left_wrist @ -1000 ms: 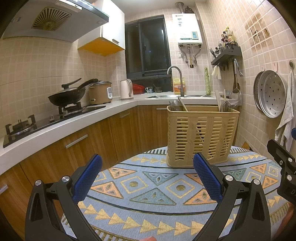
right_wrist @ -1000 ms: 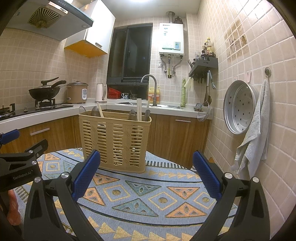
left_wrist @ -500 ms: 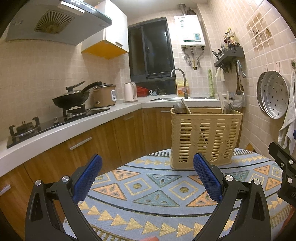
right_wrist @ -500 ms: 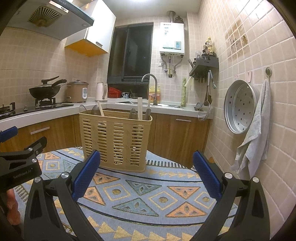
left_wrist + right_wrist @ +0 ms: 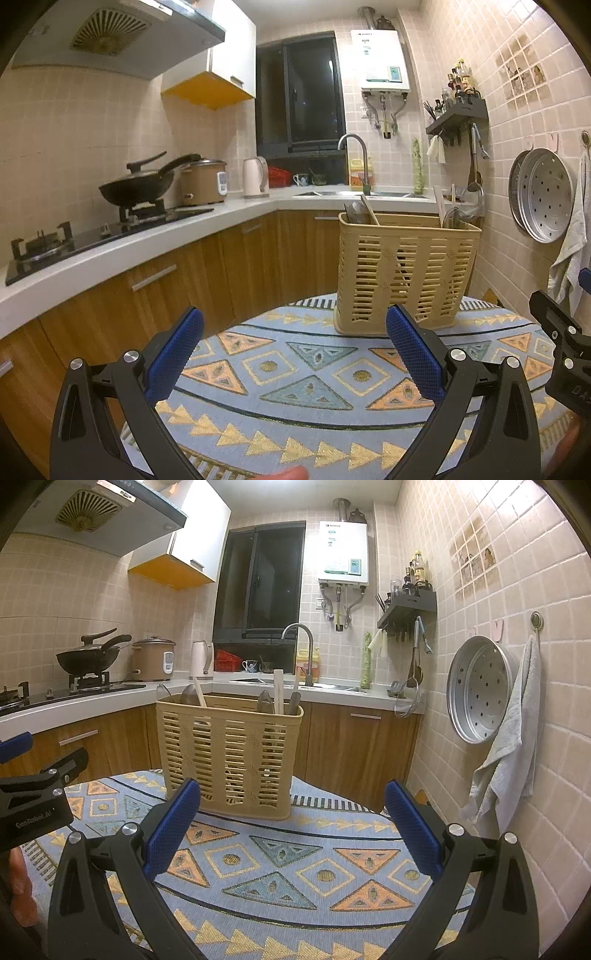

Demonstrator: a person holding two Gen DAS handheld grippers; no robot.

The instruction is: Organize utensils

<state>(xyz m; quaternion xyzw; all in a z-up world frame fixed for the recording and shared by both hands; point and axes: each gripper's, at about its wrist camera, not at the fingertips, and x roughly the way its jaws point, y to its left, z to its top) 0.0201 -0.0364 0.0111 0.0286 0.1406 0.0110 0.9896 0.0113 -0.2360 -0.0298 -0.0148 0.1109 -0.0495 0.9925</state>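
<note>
Slatted beige plastic caddy (image 5: 229,760) stands upright on woven triangle-patterned cloth (image 5: 280,864), wooden and metal utensils (image 5: 277,696) poking above its rim; left gripper (image 5: 295,354) and right gripper (image 5: 293,836), blue ribbed pads spread wide, both empty.

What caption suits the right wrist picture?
Open right gripper faces a beige utensil basket standing on a patterned tablecloth in a kitchen.

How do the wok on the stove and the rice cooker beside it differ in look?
The wok is black, shallow and wide, with a long handle; the rice cooker is tan, tall and rounded, with a white front panel. The wok sits raised on a burner grate; the rice cooker stands directly on the counter. Both are lidded.
</note>
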